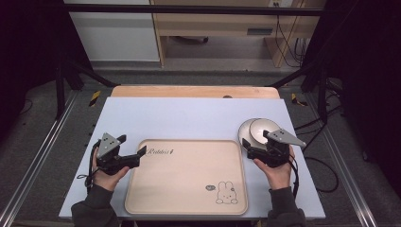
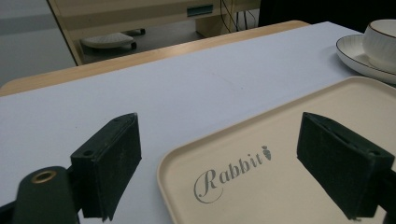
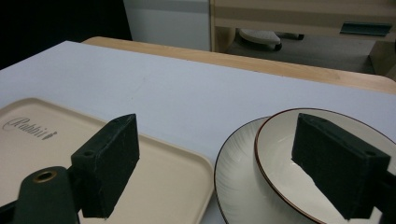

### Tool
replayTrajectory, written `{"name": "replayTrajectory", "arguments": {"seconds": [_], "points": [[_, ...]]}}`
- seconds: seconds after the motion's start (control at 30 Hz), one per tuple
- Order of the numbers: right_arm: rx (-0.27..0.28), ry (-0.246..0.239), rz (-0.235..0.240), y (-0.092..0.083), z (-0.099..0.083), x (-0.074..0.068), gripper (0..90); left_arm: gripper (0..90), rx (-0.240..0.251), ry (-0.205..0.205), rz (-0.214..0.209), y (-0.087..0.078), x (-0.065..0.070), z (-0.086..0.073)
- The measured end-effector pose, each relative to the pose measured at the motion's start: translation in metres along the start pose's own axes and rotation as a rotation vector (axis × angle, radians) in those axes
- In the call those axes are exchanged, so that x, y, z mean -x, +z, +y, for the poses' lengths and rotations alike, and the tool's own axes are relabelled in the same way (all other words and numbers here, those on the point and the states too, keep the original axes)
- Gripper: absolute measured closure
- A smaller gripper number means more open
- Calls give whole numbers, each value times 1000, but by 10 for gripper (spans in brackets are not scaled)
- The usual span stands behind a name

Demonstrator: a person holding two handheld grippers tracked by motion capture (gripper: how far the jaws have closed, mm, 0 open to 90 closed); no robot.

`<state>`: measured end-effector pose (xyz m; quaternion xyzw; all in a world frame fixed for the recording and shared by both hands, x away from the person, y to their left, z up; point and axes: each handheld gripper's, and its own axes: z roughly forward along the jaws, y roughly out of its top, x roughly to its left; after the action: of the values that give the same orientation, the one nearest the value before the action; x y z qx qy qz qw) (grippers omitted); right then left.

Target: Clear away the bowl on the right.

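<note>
Just ahead of right gripper (image 1: 257, 143): cup (image 1: 261, 130)

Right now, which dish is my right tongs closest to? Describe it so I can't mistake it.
Start at the beige tray with the rabbit drawing in the middle of the table. Just past its far right corner sits a white saucer, directly ahead of the open right tongs. The dish you want is the white cup standing on that saucer: it is the deeper piece with the thin dark line around its rim.
</note>
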<state>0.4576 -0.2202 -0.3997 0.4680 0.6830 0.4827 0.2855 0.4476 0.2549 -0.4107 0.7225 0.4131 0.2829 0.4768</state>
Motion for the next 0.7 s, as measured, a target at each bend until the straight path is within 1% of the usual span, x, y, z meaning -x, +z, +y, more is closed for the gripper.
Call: {"name": "replayTrajectory", "arguments": {"seconds": [0.17, 0.37, 0.5, 0.7], "points": [[-4, 1, -17, -1, 1, 2, 151, 134, -3, 0, -1, 1, 0, 0], [-5, 25, -32, -3, 3, 8, 153, 135, -3, 3, -2, 1, 1, 0], [-6, 27, -41, -3, 4, 10, 156, 135, -4, 3, -2, 1, 1, 0], [-16, 24, -68, -4, 5, 14, 158, 135, -5, 2, -1, 2, 0, -1]]}}
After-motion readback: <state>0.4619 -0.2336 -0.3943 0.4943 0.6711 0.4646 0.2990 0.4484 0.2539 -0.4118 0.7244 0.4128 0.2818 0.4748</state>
